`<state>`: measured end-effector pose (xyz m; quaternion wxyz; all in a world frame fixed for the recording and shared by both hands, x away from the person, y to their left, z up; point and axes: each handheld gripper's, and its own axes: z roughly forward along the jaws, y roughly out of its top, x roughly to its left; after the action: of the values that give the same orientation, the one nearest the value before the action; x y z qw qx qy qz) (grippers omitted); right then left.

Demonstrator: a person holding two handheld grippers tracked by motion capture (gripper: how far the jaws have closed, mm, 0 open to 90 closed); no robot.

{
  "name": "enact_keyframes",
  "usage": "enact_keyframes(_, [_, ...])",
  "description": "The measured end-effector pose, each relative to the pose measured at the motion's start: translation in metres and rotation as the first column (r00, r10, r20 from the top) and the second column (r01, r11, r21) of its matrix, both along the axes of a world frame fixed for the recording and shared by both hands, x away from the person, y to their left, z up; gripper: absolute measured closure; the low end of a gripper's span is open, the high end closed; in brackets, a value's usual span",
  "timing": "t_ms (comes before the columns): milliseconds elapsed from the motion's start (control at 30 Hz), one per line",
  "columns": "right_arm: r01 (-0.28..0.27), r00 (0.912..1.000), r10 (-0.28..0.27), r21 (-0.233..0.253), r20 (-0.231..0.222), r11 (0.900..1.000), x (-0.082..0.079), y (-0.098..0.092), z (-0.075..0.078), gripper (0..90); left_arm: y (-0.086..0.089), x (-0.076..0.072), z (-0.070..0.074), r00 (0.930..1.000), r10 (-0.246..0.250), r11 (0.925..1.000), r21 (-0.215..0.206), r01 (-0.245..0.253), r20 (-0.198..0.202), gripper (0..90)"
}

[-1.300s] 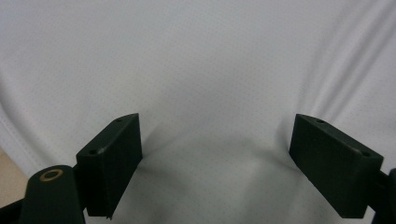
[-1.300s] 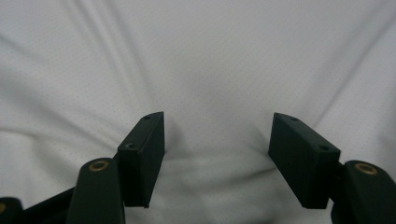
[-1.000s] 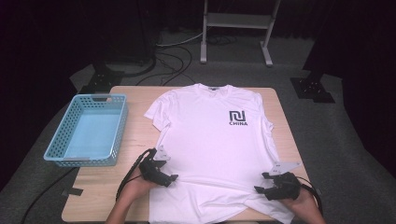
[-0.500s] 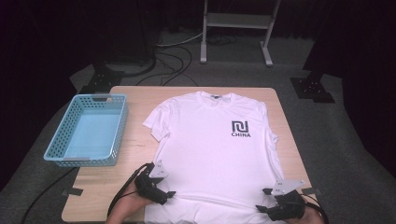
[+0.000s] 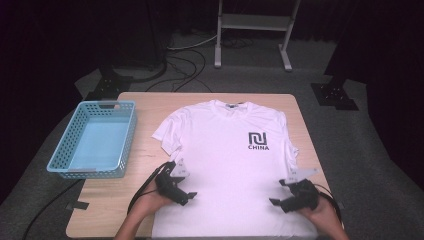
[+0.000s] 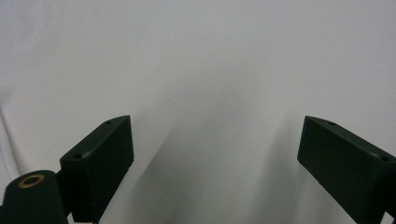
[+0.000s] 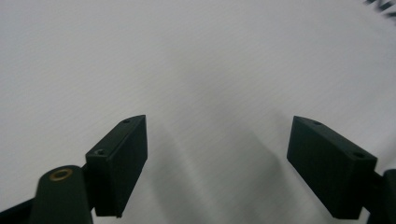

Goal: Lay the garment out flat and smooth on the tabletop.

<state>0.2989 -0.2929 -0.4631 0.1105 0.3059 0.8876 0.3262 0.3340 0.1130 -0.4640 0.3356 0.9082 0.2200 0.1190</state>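
Observation:
A white T-shirt (image 5: 230, 165) with a black "CHINA" logo lies flat on the wooden table (image 5: 145, 105), collar away from me. My left gripper (image 5: 184, 192) rests over the shirt's lower left part, jaws wide apart with nothing between them. In the left gripper view the gripper (image 6: 212, 154) shows open above plain white cloth (image 6: 210, 70). My right gripper (image 5: 277, 195) sits over the shirt's lower right part, also open. The right gripper view has the gripper (image 7: 217, 149) spread over white cloth (image 7: 187, 60), a bit of the logo print (image 7: 385, 7) at the top right corner.
A light blue plastic basket (image 5: 95, 140) stands at the table's left edge, nothing in it. Cables (image 5: 185, 60) and a metal stand (image 5: 255, 25) lie on the floor beyond the table. Tape strips (image 5: 77, 205) mark the near left corner.
The shirt has been drawn toward me along the table. Both grippers now sit farther up on the cloth than half a second ago, jaws open.

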Motion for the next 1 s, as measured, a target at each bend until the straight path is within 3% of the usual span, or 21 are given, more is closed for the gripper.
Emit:
enact_keyframes(200, [0.049,0.9988,-0.049,-0.005,0.000,0.999,0.054,0.005,0.001,17.6,-0.017,0.042,-0.001,1.0000,0.008,1.0000,0.005,-0.008,-0.002,9.0])
enact_keyframes(367, [0.041,0.9990,-0.041,-0.018,-0.017,0.999,0.067,0.009,-0.004,17.6,-0.020,0.048,-0.008,0.9995,-0.003,1.0000,0.006,0.004,-0.030,9.0])
enact_keyframes(433, [0.028,0.9993,-0.029,-0.043,-0.023,0.999,0.068,0.009,-0.007,17.2,-0.019,0.046,-0.010,0.9992,0.007,0.9998,-0.017,-0.007,-0.038,8.2])
enact_keyframes(700, [0.008,1.0000,-0.008,-0.004,-0.002,1.000,0.051,0.002,-0.012,14.6,-0.015,0.022,-0.015,0.9996,0.005,0.9981,-0.061,-0.007,-0.028,7.6])
enact_keyframes(1000, [-0.027,0.9995,0.027,-0.015,-0.014,1.000,0.007,-0.008,-0.012,13.4,-0.017,-0.021,-0.017,0.9985,-0.051,0.9954,-0.082,0.049,-0.022,5.9])
